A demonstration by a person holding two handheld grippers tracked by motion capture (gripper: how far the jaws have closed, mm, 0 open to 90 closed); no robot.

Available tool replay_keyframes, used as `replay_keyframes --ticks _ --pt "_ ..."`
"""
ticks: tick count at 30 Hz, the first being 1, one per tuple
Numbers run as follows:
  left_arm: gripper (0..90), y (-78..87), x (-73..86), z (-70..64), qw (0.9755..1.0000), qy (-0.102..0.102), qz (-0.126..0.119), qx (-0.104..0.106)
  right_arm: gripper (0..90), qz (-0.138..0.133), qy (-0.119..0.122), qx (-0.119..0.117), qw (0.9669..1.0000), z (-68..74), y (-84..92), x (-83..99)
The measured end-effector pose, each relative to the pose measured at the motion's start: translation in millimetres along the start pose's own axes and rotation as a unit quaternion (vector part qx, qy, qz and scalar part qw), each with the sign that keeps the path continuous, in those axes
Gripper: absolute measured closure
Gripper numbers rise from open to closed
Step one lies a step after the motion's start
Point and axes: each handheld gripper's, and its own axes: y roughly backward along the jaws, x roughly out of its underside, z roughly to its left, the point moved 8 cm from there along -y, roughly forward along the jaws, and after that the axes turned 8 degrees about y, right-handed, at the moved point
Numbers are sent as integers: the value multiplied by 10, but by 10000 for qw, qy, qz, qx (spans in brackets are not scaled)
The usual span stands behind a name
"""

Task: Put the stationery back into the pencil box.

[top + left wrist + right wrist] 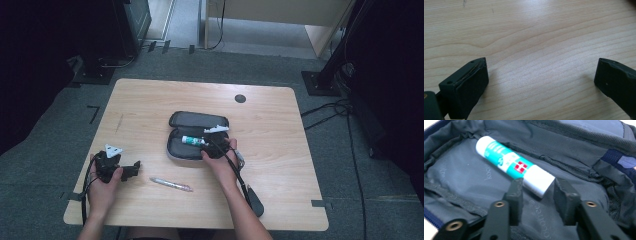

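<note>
Lip balm stick [514, 166], white with a teal label, lies inside the open grey pencil case [579, 150], near the fold. Its white end sits between the tips of the right gripper [537, 188]; left jaw tip looks touching it, right jaw tip apart from it, so partly open, not clamped. In the high view the hand hides the case's right end. Left gripper [541, 75]: jaws wide, nothing between, over bare wooden table [536, 30] left of the case. Pen [171, 184] on the table just in front of the case.

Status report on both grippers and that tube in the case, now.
Left gripper open, parked on the table. Right gripper open in the pencil case, jaws straddling the end of the white-and-teal tube. Pen lies clear, nothing blocking.
</note>
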Motion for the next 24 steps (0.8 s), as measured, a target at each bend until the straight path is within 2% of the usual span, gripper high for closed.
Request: replay_keyframes --ticks 2,9,13,15,19,23,24 --pt "0 0 0 0 10000 1 0 1 671 -44 -49 -43 10000 17 2 -30" --pt "0 1 1 0 10000 -4 5 -2 693 -99 -108 104 9998 82 -58 -118" --pt "0 1 0 0 10000 1 3 1 693 -74 -122 175 9997 120 -120 -133" --pt "0 1 0 -1 10000 3 2 2 664 -142 -92 176 9997 136 -140 -158" --pt "0 0 0 -2 10000 2 -2 5 600 -517 -138 2 9986 164 -41 -248" --pt "0 0 1 -2 10000 -4 0 4 550 -766 -74 -136 9969 182 139 -304" --pt "0 0 1 -2 10000 -4 0 4 550 -766 -74 -136 9969 182 139 -304"
